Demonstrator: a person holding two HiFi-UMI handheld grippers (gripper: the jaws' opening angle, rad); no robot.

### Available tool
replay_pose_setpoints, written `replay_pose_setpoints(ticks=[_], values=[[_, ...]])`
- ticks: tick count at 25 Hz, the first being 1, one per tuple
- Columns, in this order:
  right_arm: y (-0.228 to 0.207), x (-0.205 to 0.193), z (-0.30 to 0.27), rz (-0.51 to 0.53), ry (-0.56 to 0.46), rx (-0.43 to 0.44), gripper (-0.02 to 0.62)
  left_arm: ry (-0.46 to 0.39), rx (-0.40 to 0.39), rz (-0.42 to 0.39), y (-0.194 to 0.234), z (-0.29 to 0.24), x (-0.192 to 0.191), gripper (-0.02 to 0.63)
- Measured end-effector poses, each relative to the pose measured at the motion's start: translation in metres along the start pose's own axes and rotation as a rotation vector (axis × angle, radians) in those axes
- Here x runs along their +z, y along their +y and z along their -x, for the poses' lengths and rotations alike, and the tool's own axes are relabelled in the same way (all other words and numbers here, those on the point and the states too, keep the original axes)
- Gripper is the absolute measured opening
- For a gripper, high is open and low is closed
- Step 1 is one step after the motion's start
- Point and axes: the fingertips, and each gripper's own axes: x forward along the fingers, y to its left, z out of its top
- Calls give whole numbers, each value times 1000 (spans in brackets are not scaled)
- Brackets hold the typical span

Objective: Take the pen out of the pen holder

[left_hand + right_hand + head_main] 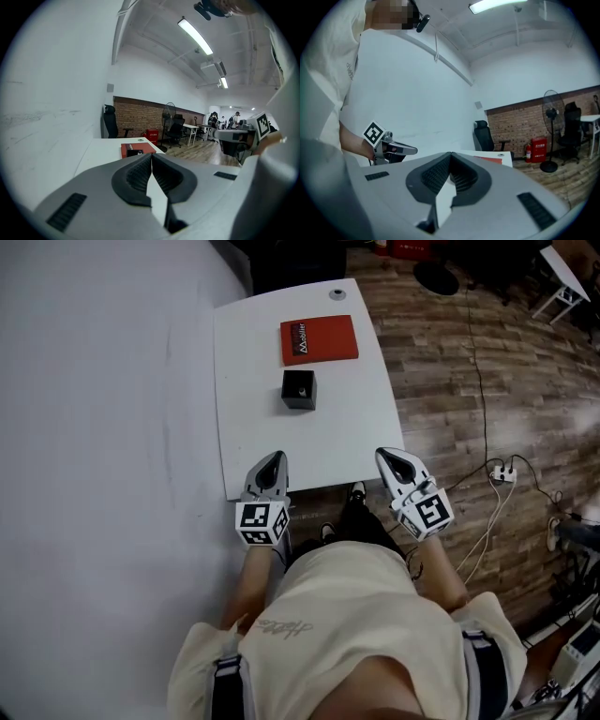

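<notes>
A black square pen holder [299, 389] stands in the middle of the white table [248, 352]; something small and pale shows in its top, and I cannot make out a pen clearly. Just beyond it lies a flat red box [319, 340]. My left gripper [274, 457] hovers over the table's near edge, shut and empty. My right gripper [387, 456] is level with it at the near right corner, also shut with nothing in it. In the left gripper view the shut jaws [151, 154] point toward the red box [137, 148]. The right gripper [451, 153] also aims across the table.
A white wall [103, 427] runs along the table's left side. Wooden floor [450, 381] lies to the right, with a power strip [503, 473] and cables. A small round grey object [337, 293] sits at the far table corner. An office chair [109, 122] and a fan [169, 112] stand beyond.
</notes>
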Motion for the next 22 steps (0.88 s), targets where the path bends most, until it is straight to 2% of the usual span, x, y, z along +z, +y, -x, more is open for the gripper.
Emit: replay_pose_setpoints(ticks=[5,11,17,22], values=[[-45,19,-32,23,-25,51,6,-36,13,3,-1,-46,30,18],[-74,18,-58,32,-20,95,6,-54,42,27,4,-78,39,18],[-77,22,-79,30,-9,145,6,-25,71,-19,13,-83,40,18],[-71,26,-93,30,2,157,6,-11,50,-30,15,-88,41,20]])
